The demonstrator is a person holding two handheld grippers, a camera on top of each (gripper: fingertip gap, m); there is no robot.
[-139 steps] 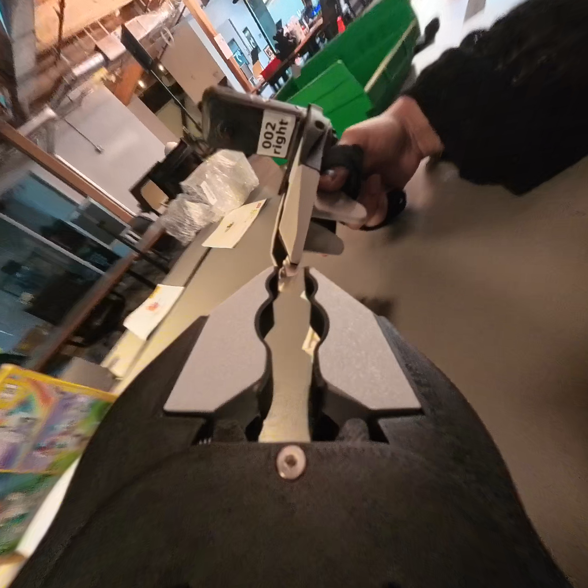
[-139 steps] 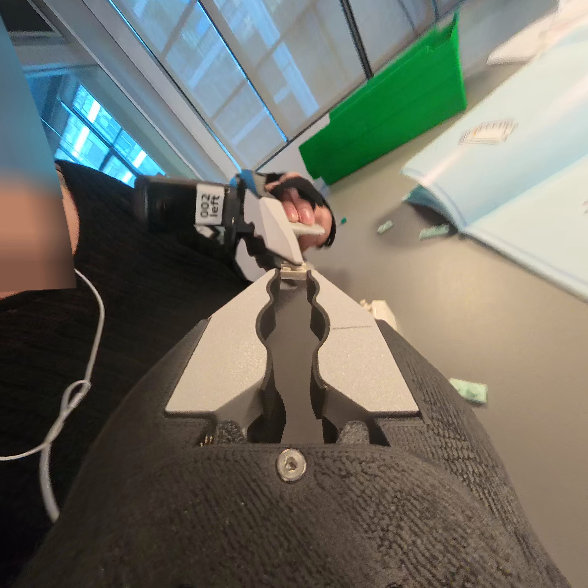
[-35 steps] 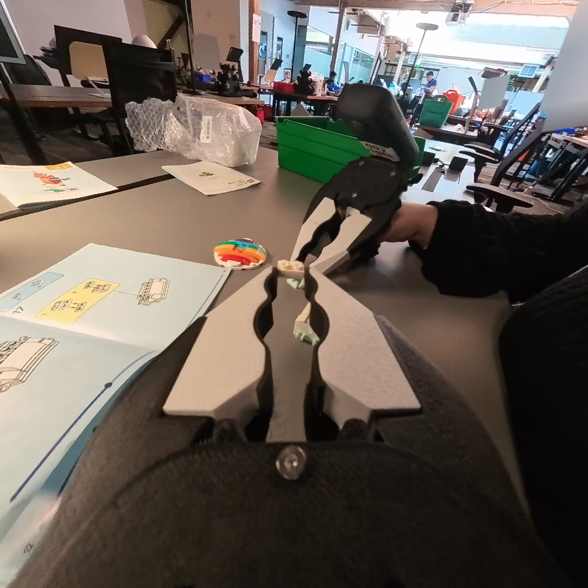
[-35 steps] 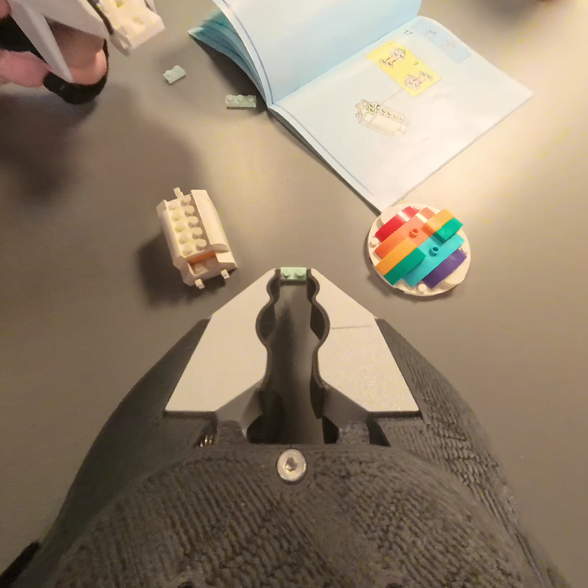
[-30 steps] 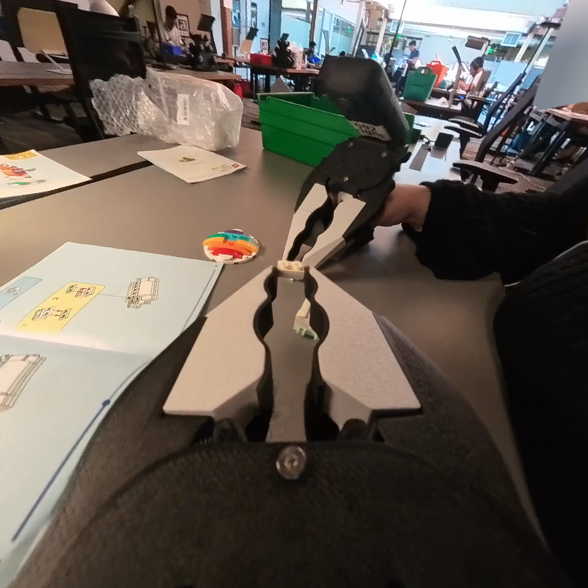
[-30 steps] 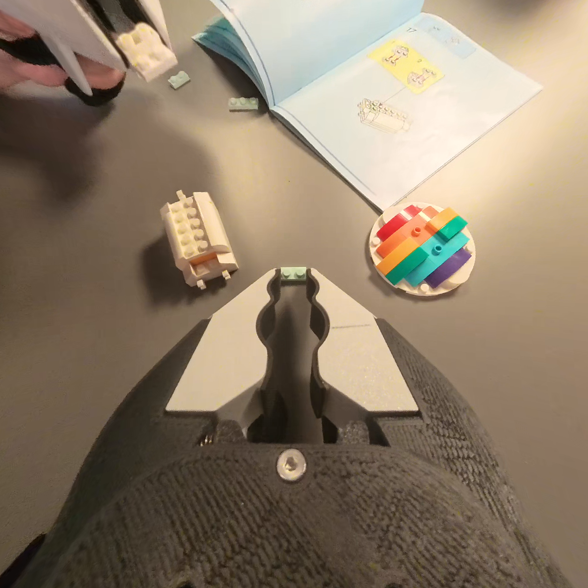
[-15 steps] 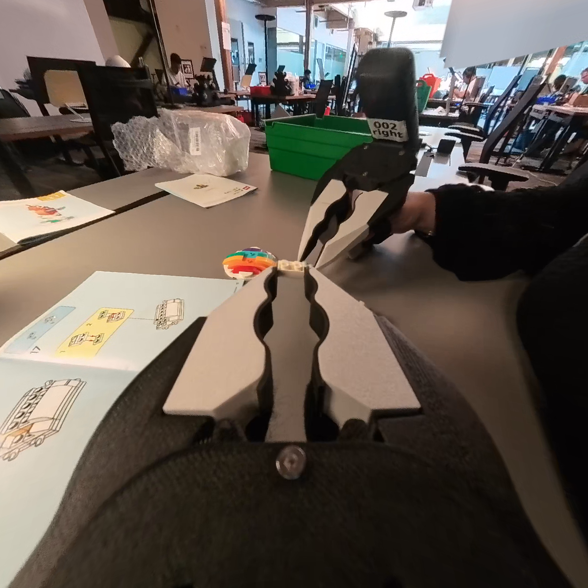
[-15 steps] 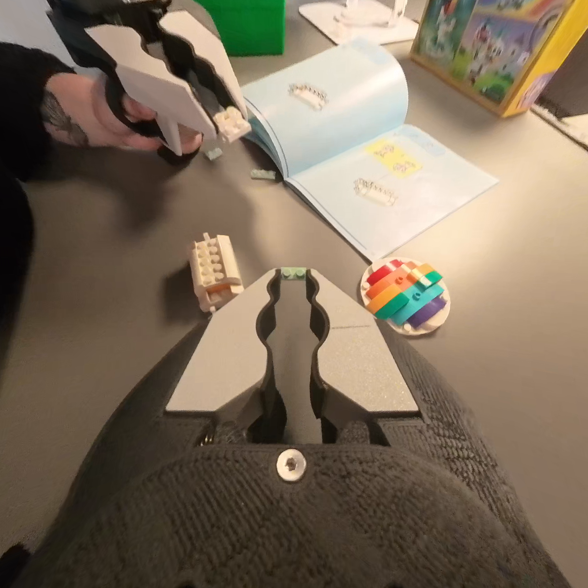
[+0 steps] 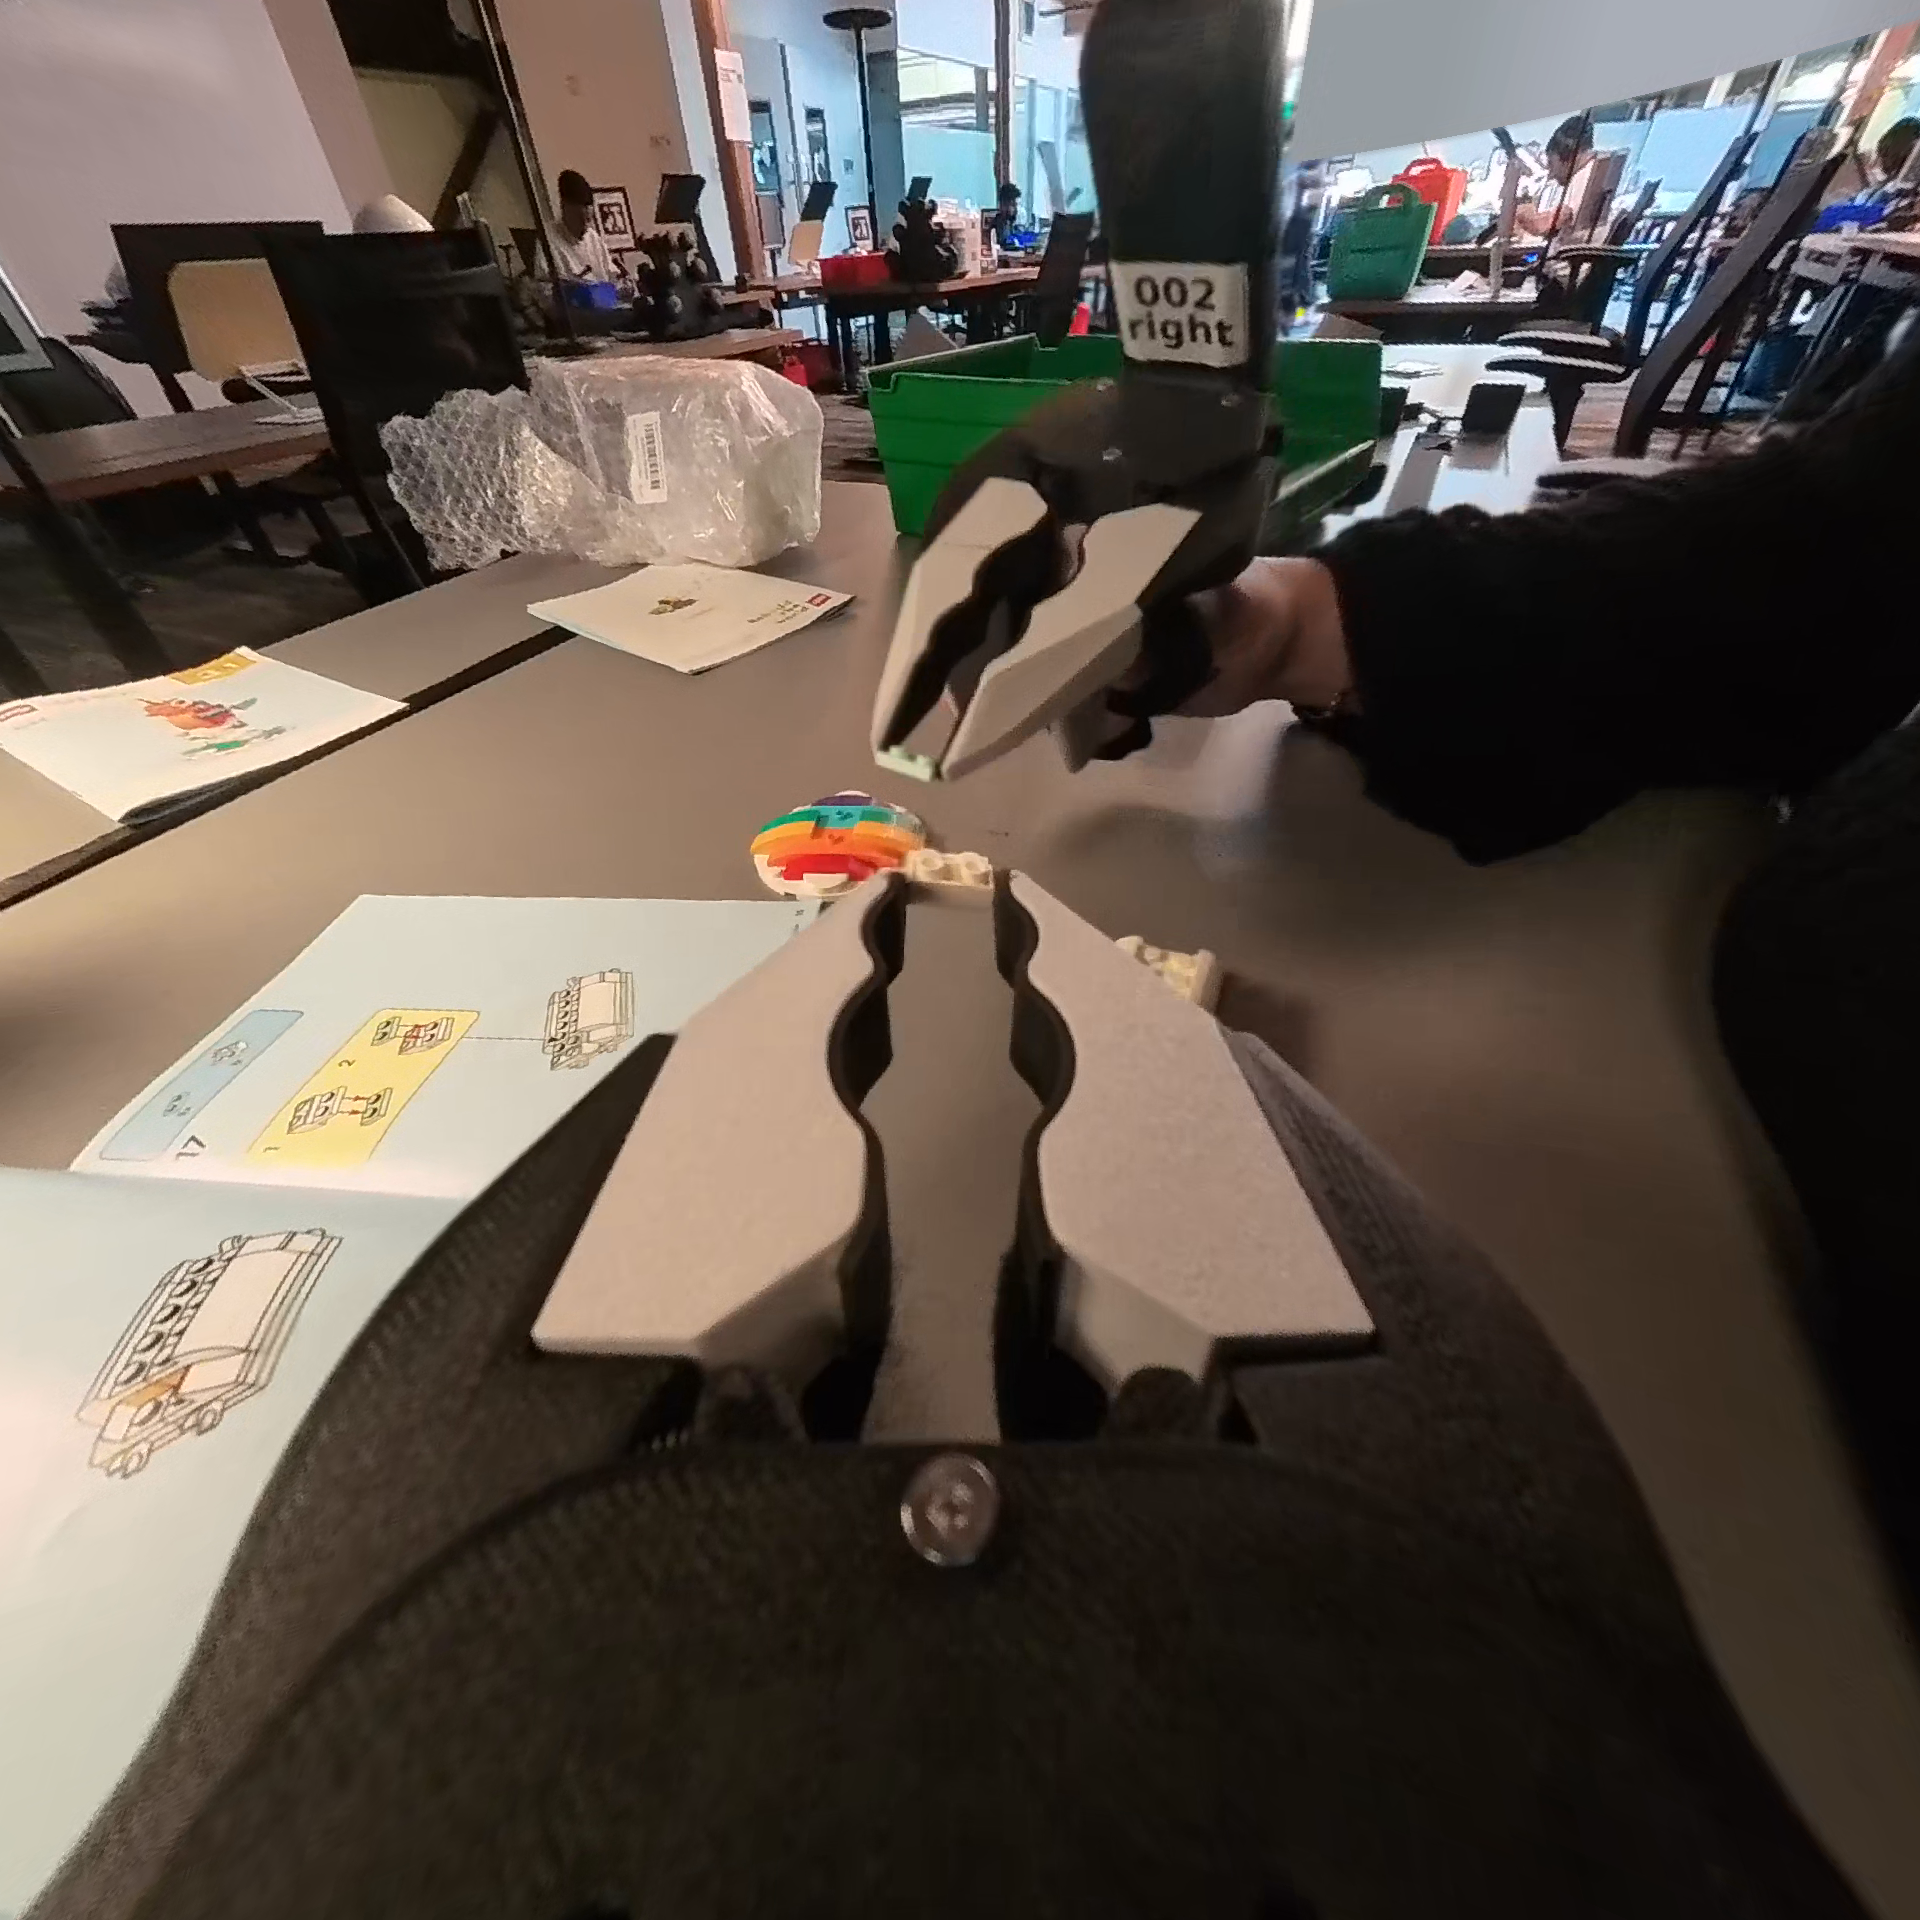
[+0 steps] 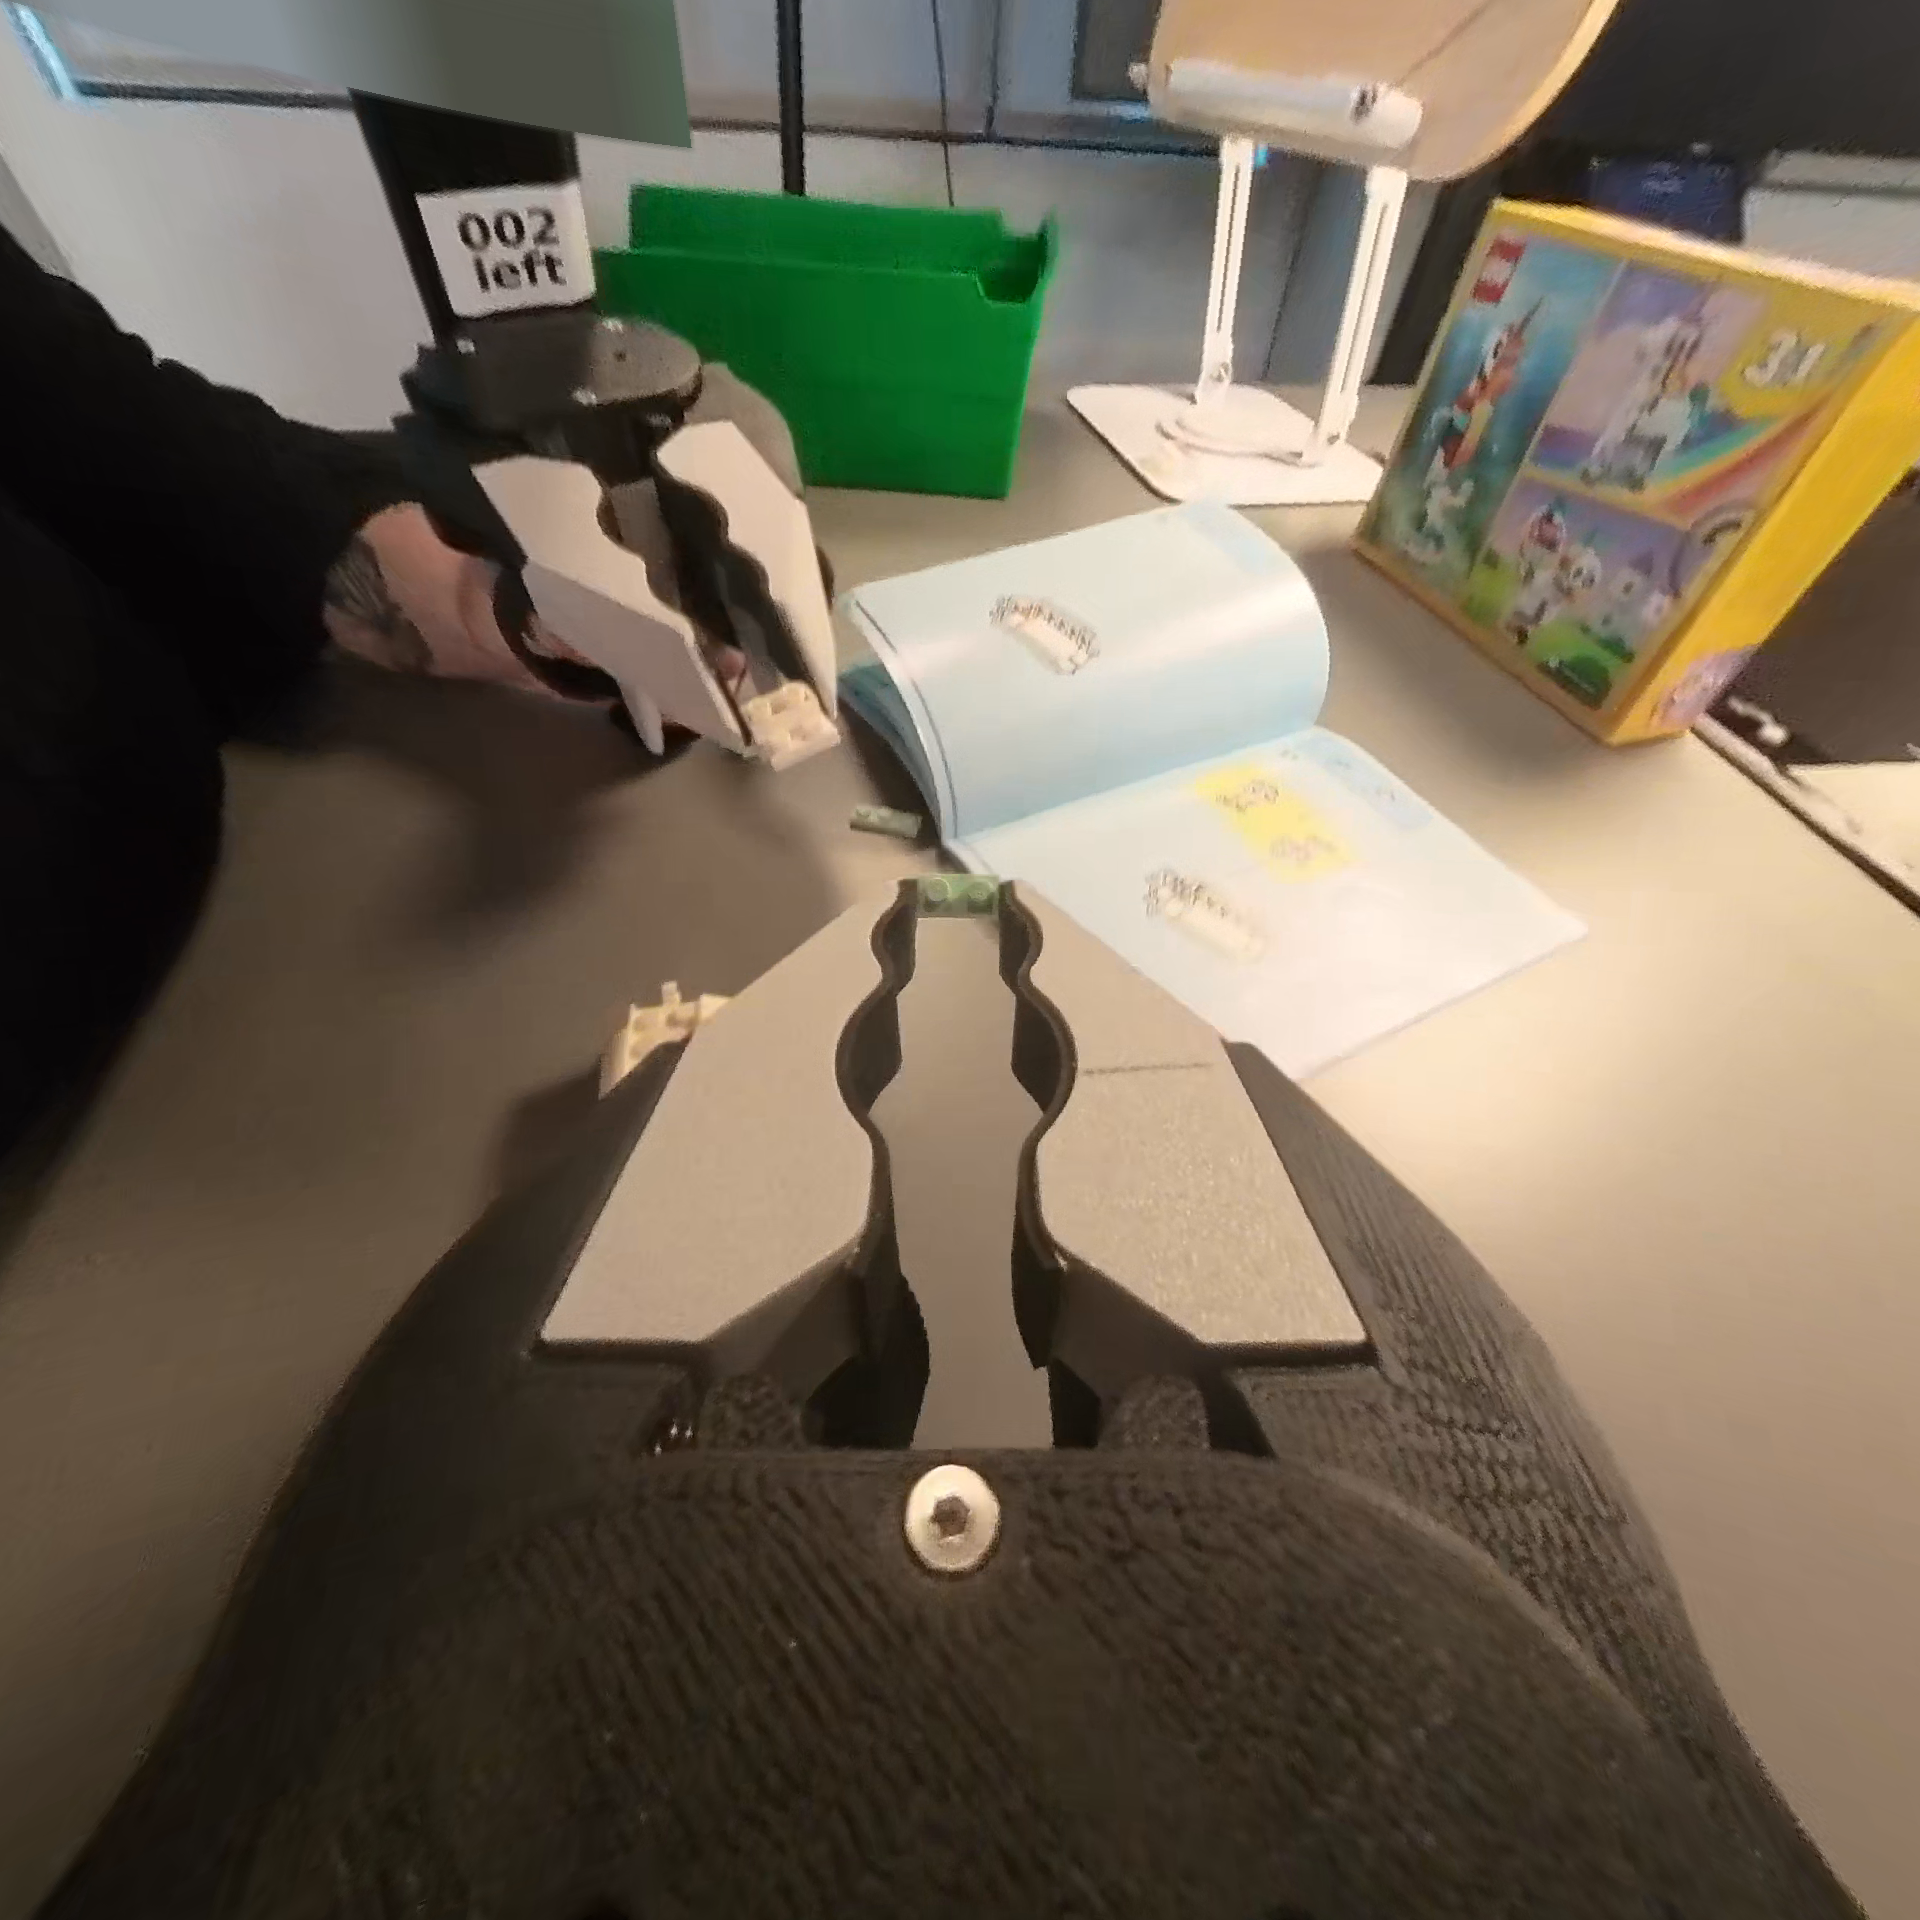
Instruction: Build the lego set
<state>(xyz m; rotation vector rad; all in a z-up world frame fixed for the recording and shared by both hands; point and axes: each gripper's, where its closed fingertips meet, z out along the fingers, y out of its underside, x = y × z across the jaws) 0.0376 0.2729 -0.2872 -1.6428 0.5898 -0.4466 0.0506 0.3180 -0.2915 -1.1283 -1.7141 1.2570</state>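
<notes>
A grey table (image 9: pixel 582 769) in an open workshop fills both views, with desks, chairs and people far off along the top of the left wrist view. The left gripper (image 9: pixel 948 871), at frame centre, is clamped on a small white brick (image 9: pixel 948 868); in the right wrist view that brick (image 10: pixel 792 719) shows at centre left. The right gripper (image 10: pixel 958 896) pinches a small pale green plate (image 10: pixel 958 896), seen in the left wrist view (image 9: pixel 906 762) raised above the table, upper centre. Each tool carries a white label with printed characters. The round rainbow build (image 9: pixel 836 834) lies just beyond the left fingertips. A white chunky assembly (image 10: pixel 657 1029) rests on the table, half hidden by the right gripper's left finger. The open light-blue instruction booklet (image 10: pixel 1226 831) lies centre right, a loose green piece (image 10: pixel 883 821) beside its spine. A yellow set box (image 10: pixel 1652 468) with printed pictures and a logo stands upper right, a green bin (image 10: pixel 831 332) upper centre. A bubble-wrapped parcel (image 9: pixel 613 457) with a barcode sticker sits upper left
</notes>
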